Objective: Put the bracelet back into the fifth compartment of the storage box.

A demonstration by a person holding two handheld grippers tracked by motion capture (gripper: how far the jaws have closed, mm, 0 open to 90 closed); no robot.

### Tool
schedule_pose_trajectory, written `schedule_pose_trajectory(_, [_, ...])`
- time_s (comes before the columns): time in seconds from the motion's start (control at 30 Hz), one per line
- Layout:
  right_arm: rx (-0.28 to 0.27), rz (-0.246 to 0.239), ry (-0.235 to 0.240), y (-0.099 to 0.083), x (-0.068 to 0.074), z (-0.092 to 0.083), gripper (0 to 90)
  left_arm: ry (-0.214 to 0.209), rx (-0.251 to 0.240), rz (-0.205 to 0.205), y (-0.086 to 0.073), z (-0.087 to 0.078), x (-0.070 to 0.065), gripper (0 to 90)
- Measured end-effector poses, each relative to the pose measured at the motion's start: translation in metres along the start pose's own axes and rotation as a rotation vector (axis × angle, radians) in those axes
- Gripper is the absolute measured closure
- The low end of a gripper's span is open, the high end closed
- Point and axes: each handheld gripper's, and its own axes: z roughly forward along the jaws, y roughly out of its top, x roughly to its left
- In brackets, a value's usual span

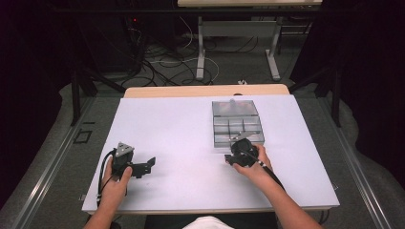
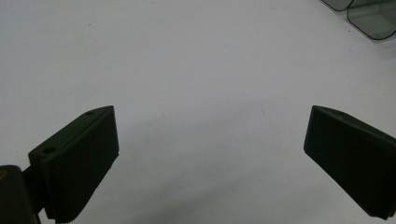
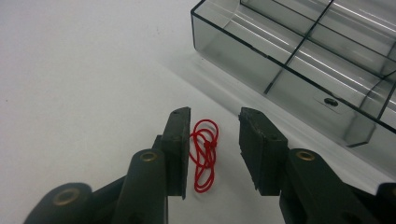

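Red cord loop (image 3: 204, 151): a small coil of thin thread or elastic, knotted near its middle, lying flat on the white table (image 3: 84, 84) just in front of the clear compartment box (image 3: 299, 60). Near the box's front wall, not touching it.

Right gripper (image 3: 215, 144): jaws straddle the loop, one on each side, narrowed but with a gap left; the left pad looks to be at the cord's edge, the right pad stands apart from it. Not clamped yet. In the high view the right gripper (image 1: 242, 153) sits at the box's (image 1: 237, 125) near edge.

Handling, as a judgement: very light, limp, no stiffness. It will bunch when pinched and may slip out under the pads if they close above the table surface. Best hold is across the knotted middle, where the strands overlap, pads low to the table. Not fragile.

Left gripper (image 2: 210, 140): jaws wide apart over bare table, nothing between them. In the high view the left gripper (image 1: 136, 164) rests well apart from the box, toward the table's left.
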Motion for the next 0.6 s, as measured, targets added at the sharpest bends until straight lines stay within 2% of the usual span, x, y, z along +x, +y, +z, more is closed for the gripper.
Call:
schedule_pose_trajectory(0.03, [-0.002, 0.008, 0.012, -0.0002, 0.0004, 0.0015, 64.6, 0.000, 0.000, 0.000, 0.0000, 0.0000, 0.0000, 3.2])
schedule_pose_trajectory(0.1, [-0.008, 0.015, 0.004, -0.0006, 0.0007, 0.0032, 64.7, 0.000, 0.000, -0.002, -0.0001, 0.0000, 0.0000, 3.2])
schedule_pose_trajectory(0.23, [0.014, 0.035, 0.009, -0.0009, 0.0021, 0.0061, 64.7, 0.000, 0.000, -0.002, -0.0001, 0.0000, 0.0001, 3.2])
schedule_pose_trajectory(0.27, [0.031, 0.029, 0.008, -0.0009, 0.0018, 0.0060, 64.8, 0.000, 0.000, -0.002, -0.0001, 0.0000, 0.0001, 3.2])
schedule_pose_trajectory(0.3, [0.021, 0.025, 0.009, -0.0014, 0.0019, 0.0079, 64.9, 0.000, 0.000, -0.001, -0.0001, 0.0000, 0.0002, 3.2])
schedule_pose_trajectory(0.4, [0.042, 0.030, 0.017, -0.0014, 0.0025, 0.0075, 65.4, -0.001, 0.000, -0.002, -0.0002, 0.0000, 0.0003, 3.2])
schedule_pose_trajectory(0.43, [0.032, 0.037, 0.017, -0.0018, 0.0030, 0.0087, 65.6, 0.000, 0.000, -0.002, -0.0002, 0.0000, 0.0003, 3.1])
schedule_pose_trajectory(0.6, [0.050, 0.042, 0.021, -0.0032, 0.0040, 0.0109, 67.9, 0.000, 0.000, -0.001, -0.0002, 0.0000, 0.0002, 3.2])
